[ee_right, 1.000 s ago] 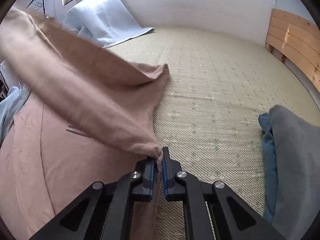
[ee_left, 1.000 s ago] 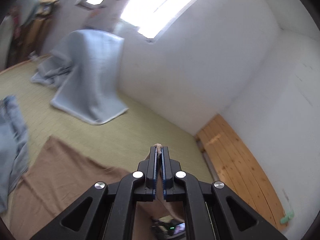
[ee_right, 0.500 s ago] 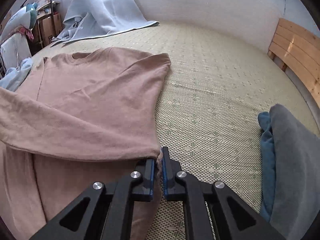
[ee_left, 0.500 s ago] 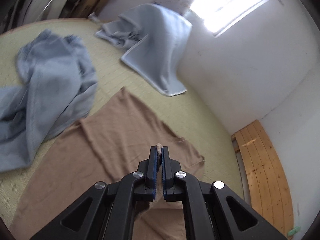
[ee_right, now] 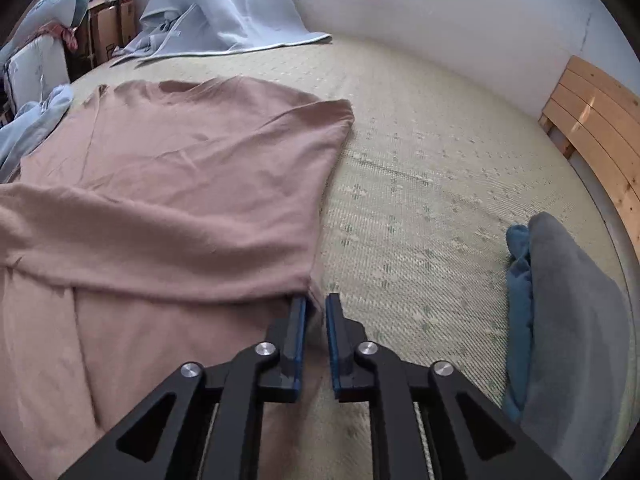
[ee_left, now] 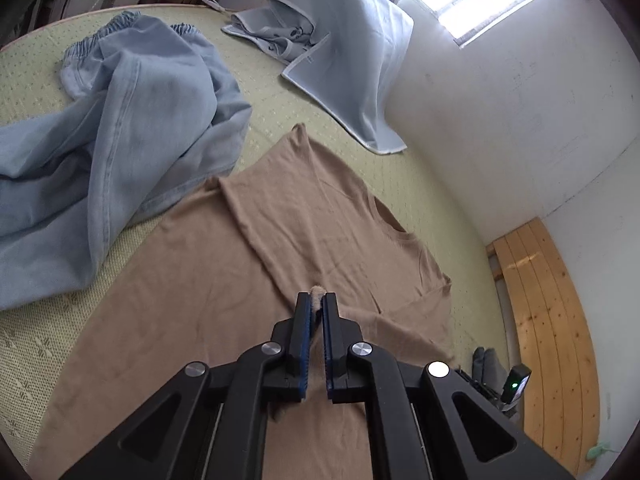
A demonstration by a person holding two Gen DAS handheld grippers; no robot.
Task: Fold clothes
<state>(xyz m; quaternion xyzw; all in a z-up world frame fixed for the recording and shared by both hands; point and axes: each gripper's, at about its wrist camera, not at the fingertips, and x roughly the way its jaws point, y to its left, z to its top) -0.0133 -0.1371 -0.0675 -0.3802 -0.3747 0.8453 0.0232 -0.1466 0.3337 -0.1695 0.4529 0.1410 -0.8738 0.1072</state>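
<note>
A brown T-shirt (ee_left: 224, 280) lies spread on the woven mat, with its lower part folded up over the body. My left gripper (ee_left: 317, 299) is shut on a pinch of the shirt's fabric, low over the cloth. In the right wrist view the brown T-shirt (ee_right: 180, 184) shows its folded layer ending in a corner at my right gripper (ee_right: 316, 304). That gripper's jaws are opening, and the corner lies loose against the left finger (ee_right: 298, 320), with a clear gap to the right one.
Light blue jeans (ee_left: 120, 120) lie crumpled left of the shirt. A pale blue blanket (ee_left: 340, 64) is draped by the wall under the window. A grey and teal garment (ee_right: 560, 320) lies at the right. A wooden bed board (ee_right: 600, 120) runs along the wall.
The left gripper has come down with the shirt's edge, so the folded layer now lies on the shirt's body. The right gripper's jaws have parted from the corner they pinched.
</note>
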